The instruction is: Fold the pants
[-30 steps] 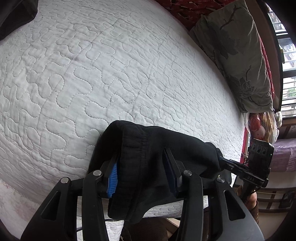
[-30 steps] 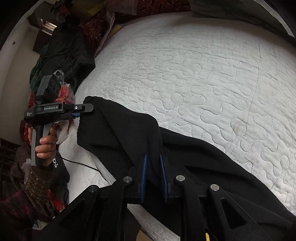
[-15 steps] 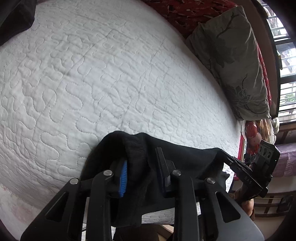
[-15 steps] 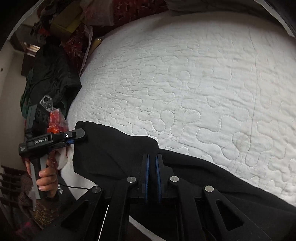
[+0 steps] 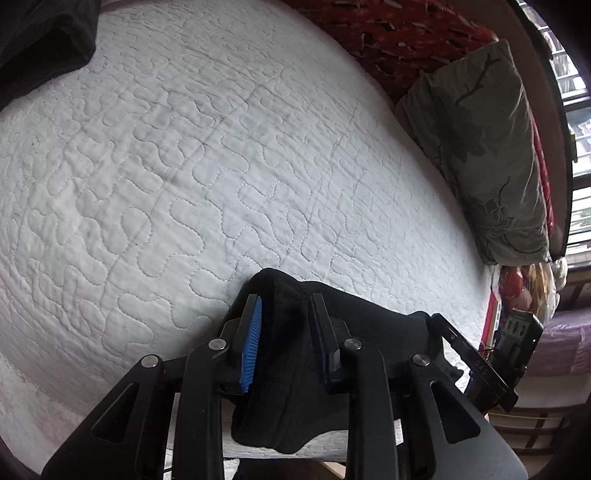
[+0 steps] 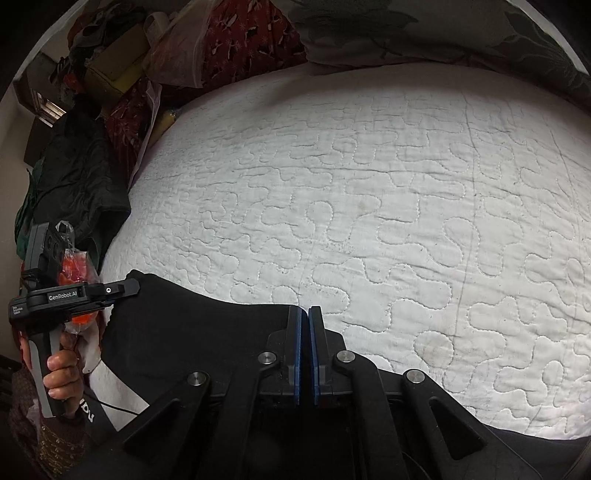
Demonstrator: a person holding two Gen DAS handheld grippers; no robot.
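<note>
The black pants [image 5: 291, 365] lie over the near edge of the white quilted bed [image 5: 221, 166]. In the left wrist view my left gripper [image 5: 284, 306] has its blue pads on either side of a thick fold of the waistband, gripping it. In the right wrist view my right gripper [image 6: 304, 314] is shut on the top edge of the pants [image 6: 207, 332], which stretch left to the left gripper [image 6: 122, 288]. The right gripper also shows in the left wrist view [image 5: 439, 321], at the far end of the same edge.
A grey floral pillow [image 5: 487, 147] and a red cloth [image 5: 388, 33] lie at the head of the bed. Dark clothing [image 6: 77, 177] and bags [image 6: 177, 55] are piled past the bed's left side. A window [image 5: 576, 110] is at the right.
Both grippers have moved forward over the bed, carrying the pants' edge with them. My right gripper's pads have closed from a small gap to nearly touching.
</note>
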